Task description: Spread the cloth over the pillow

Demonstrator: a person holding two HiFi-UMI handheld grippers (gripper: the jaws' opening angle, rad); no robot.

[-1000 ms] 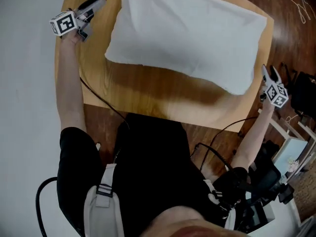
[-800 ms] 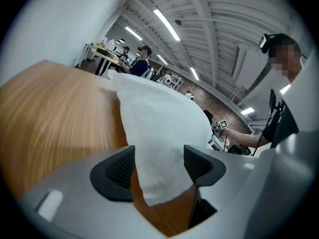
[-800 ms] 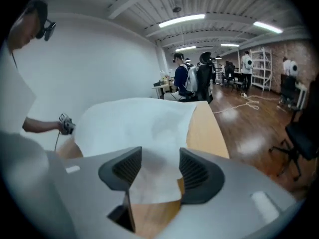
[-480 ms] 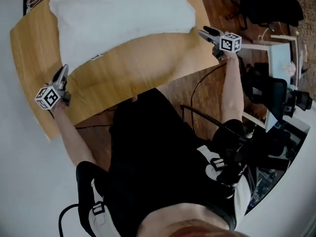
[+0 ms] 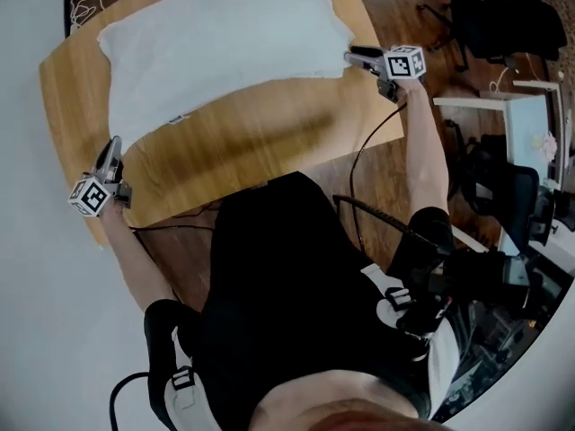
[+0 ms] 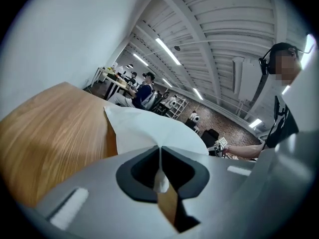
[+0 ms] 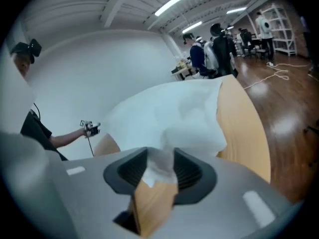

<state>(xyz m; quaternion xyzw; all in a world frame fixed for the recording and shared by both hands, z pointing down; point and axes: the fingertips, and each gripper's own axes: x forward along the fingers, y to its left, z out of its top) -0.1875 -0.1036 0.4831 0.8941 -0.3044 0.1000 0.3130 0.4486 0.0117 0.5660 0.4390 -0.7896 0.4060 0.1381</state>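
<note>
Across the head view runs one curved wooden worktop (image 5: 243,142), with dark wood floor (image 5: 395,7) past its right end and a white wall (image 6: 60,39) along its left. The room behind is long, with strip lights (image 6: 167,51) on a white ceiling. A black chair (image 5: 494,21) stands on the floor well apart from the worktop.

One white cloth (image 5: 216,39) lies on the far half of the worktop. Its far edge is cut off by the top of the head view. The pillow (image 5: 269,16) is as white as the cloth, and I cannot tell where one ends and the other begins.

There are two grippers, each with one marker cube. The left gripper (image 5: 113,146) is at the cloth's near left corner, its jaws closed together on a thin sliver of the cloth. The right gripper (image 5: 352,55) is at the cloth's right corner. Its jaws stand apart and have just been closing, with a bunched fold of cloth between them. Blur there hides whether the pads press on it.

One black cable (image 5: 368,151) hangs from the right gripper. The person (image 5: 269,285) wears black. At least two other people (image 7: 214,49) stand far off, too small to make out.
</note>
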